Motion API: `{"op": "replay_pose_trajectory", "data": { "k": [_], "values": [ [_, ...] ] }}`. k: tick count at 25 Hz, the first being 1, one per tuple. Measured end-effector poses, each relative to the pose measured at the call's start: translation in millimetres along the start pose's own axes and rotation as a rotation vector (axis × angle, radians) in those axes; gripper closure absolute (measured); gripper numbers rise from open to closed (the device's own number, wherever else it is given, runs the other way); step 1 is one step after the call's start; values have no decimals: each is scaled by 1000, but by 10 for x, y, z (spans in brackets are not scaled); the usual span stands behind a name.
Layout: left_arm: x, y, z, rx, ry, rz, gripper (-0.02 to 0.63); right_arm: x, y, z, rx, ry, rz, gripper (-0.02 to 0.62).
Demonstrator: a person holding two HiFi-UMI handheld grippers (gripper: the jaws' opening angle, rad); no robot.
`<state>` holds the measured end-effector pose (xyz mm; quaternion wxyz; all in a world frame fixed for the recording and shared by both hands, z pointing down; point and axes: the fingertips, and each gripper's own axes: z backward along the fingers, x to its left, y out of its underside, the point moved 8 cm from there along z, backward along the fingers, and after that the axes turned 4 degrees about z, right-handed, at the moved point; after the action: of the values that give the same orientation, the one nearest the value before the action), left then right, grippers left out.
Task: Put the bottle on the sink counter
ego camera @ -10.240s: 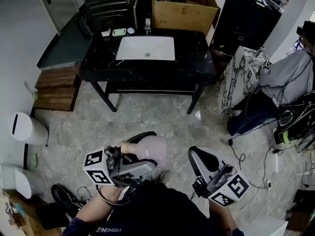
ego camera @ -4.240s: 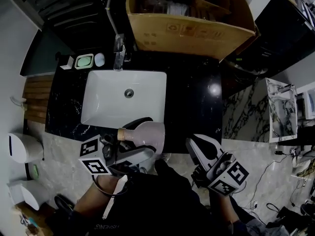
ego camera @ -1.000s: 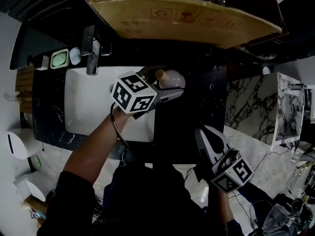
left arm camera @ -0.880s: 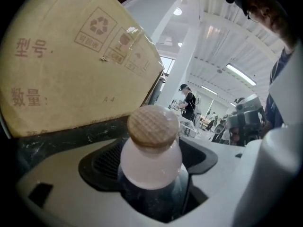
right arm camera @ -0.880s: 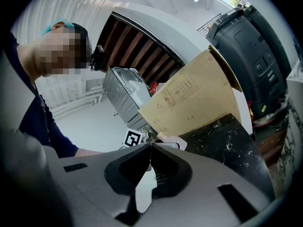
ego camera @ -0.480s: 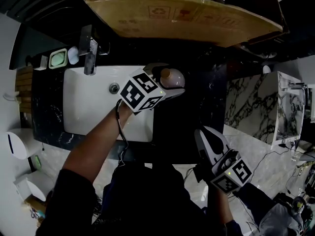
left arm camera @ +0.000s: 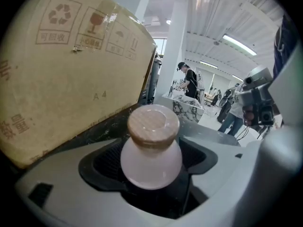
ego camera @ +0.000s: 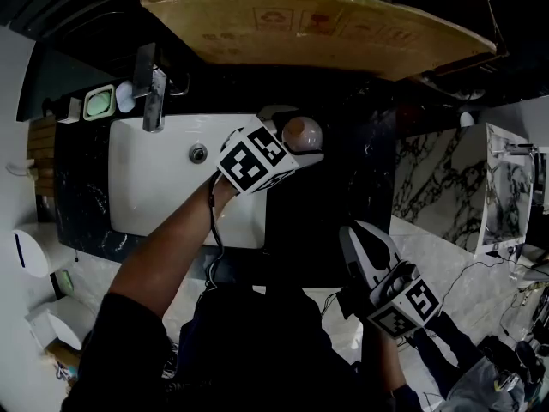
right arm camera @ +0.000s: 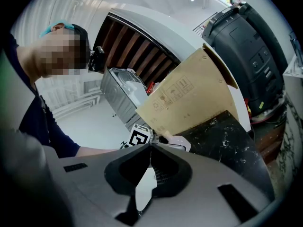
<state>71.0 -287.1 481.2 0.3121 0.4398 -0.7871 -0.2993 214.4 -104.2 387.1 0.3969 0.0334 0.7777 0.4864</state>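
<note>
Left gripper clamps the pale pink bottle (wooden stopper up) between its jaws; the black marble sink counter lies beneath it and the white basin to its left. Right gripper, well behind, is pressed closed on nothing.

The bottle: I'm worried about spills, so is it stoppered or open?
Stoppered. A wooden cap sits on the neck of the pink bottle, which is held between the jaws of the left gripper.

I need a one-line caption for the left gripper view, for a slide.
Left hand-held gripper clamps a pink bottle with a wooden cap, near a cardboard box.
</note>
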Motion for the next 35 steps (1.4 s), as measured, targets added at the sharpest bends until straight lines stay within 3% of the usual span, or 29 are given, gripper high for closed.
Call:
{"op": "replay_pose_trajectory", "data": {
  "k": [12, 20, 35],
  "values": [
    [-66, 0, -127, 88, -47, -123, 224, -41, 3, -3, -21, -25, 23, 569],
    [-71, 28, -194, 119, -55, -149, 224, -49, 28, 6, -2, -7, -18, 568],
    [-82, 27, -208, 110, -65, -155, 224, -81, 40, 0, -16, -22, 8, 568]
  ]
}}
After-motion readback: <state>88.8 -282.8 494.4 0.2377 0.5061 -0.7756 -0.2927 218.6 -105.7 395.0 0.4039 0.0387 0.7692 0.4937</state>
